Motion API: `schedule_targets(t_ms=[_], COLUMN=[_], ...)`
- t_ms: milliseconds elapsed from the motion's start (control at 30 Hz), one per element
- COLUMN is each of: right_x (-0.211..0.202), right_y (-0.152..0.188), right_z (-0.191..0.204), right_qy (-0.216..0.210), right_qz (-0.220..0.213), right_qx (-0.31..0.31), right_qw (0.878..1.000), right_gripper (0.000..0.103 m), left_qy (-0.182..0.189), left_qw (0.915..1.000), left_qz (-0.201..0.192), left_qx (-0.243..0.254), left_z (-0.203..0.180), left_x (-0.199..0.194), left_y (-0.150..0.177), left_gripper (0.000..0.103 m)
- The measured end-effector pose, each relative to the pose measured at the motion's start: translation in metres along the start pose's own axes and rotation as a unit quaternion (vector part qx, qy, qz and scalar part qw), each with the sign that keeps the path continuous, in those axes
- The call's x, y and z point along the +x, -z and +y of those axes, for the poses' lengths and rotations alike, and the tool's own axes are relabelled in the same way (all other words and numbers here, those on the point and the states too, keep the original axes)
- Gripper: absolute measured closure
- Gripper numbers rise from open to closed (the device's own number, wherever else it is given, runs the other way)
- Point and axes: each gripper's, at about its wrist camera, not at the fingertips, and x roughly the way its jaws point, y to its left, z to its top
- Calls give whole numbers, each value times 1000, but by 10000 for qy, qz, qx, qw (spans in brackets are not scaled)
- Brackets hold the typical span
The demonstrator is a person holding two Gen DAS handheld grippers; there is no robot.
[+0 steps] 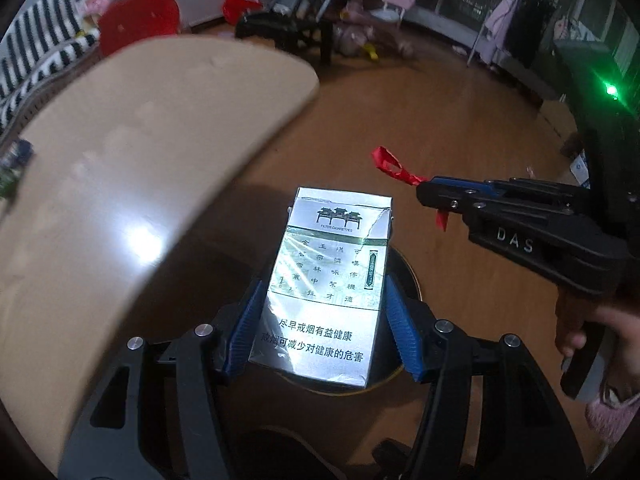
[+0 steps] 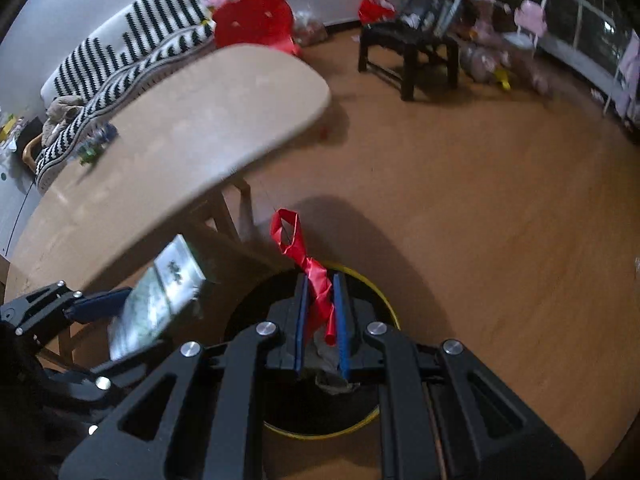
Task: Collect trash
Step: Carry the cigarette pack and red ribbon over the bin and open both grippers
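My left gripper (image 1: 322, 312) is shut on a silver cigarette pack (image 1: 324, 288) and holds it above a round black bin with a yellow rim (image 1: 404, 276). The pack also shows in the right wrist view (image 2: 160, 300). My right gripper (image 2: 320, 312) is shut on a red ribbon (image 2: 308, 268) and holds it over the bin (image 2: 384, 300). In the left wrist view the right gripper (image 1: 424, 192) sits to the right with the ribbon (image 1: 394, 168) sticking out of its tips.
A beige oval table (image 2: 180, 136) stands to the left, with small trash (image 2: 96, 144) near its far edge. A striped sofa (image 2: 132, 44), a red stool (image 2: 256, 20) and a black stool (image 2: 408, 44) stand behind on the wooden floor (image 2: 500, 200).
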Motion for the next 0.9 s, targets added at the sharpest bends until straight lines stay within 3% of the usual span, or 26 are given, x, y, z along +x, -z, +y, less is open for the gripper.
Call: schedule_targets(t_ms=[267,767,900], right_x=[43,68,72], right_y=[22,20,19], right_z=[-14,-20,-24], right_qy=[-38,-152,-287], right_qz=[440,738,817], right_qx=[205,399,483], right_qw=[9988,9964,9951], right_gripper=[90,90,89], left_qy=[135,157,162], left_qw=[9986,9978,9965], left_qz=[420,573,780], left_qx=[-295,-294,-258], left_z=[3,5,3], left_x=[44,62,71], left_y=[17,15,17], left_gripper=[44,44,41])
